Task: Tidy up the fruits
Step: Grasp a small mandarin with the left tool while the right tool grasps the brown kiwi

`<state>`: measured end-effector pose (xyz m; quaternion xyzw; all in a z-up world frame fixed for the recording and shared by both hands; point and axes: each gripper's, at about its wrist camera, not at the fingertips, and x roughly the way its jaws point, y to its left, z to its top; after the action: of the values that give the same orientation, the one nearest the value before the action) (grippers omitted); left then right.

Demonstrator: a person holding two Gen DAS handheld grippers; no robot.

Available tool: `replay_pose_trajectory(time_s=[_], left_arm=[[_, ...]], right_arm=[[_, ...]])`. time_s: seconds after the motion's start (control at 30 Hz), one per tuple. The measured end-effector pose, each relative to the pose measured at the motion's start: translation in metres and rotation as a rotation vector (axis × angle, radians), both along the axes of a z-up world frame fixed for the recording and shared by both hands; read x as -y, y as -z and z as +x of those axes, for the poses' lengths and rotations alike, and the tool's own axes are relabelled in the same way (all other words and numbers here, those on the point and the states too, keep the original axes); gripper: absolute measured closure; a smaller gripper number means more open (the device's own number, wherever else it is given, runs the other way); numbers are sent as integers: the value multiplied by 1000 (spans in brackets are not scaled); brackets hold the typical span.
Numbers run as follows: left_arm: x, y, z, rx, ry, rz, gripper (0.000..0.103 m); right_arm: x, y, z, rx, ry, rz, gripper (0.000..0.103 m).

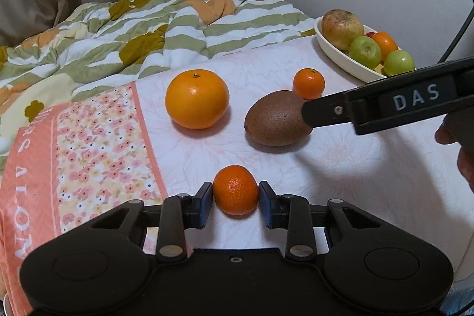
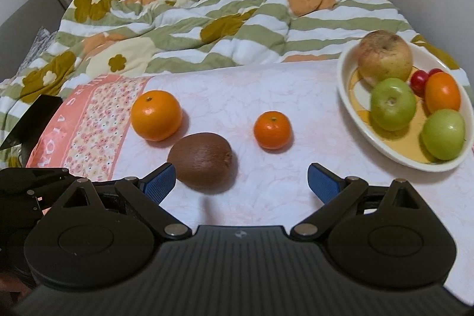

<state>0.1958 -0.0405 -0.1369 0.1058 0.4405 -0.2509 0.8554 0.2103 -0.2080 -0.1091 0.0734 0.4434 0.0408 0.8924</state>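
Pale pink floral cloth (image 2: 266, 85) on bed, striped quilt (image 1: 118, 28) behind. Left to right: big orange (image 1: 197, 98), left gripper (image 1: 236, 199) clenched on small mandarin (image 1: 235, 189) resting on cloth, kiwi (image 2: 203, 159) just inside left finger of right gripper (image 2: 241, 181), jaws spread wide, nothing gripped; 2nd mandarin (image 2: 272, 130) beyond; white dish (image 2: 346, 96) far right holding 2 green apples, 1 russet apple.

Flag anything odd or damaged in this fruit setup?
One thing: the large apple at the far end of the white dish looks blemished, with brown, rough patches on its skin, unlike the smooth green apples beside it. Nothing is spilled; the loose fruit on the cloth looks intact.
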Motion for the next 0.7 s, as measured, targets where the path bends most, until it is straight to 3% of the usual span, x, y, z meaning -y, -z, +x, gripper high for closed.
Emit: replay_pose_trajectory(time_s=[0.57,0.63,0.7], left_arm=[[-32,-3,-7,-22,-125,-3,66],[-36,-3,-8,-29,-138,-10,66],[-37,-4,-10,-27,-143,-6,66]], right_arm=[[-32,21,26,-21,-122,-23,0],[-37,24,29,-23,-133,-27,5],[-43,29,32,-28,-151,-41,16]])
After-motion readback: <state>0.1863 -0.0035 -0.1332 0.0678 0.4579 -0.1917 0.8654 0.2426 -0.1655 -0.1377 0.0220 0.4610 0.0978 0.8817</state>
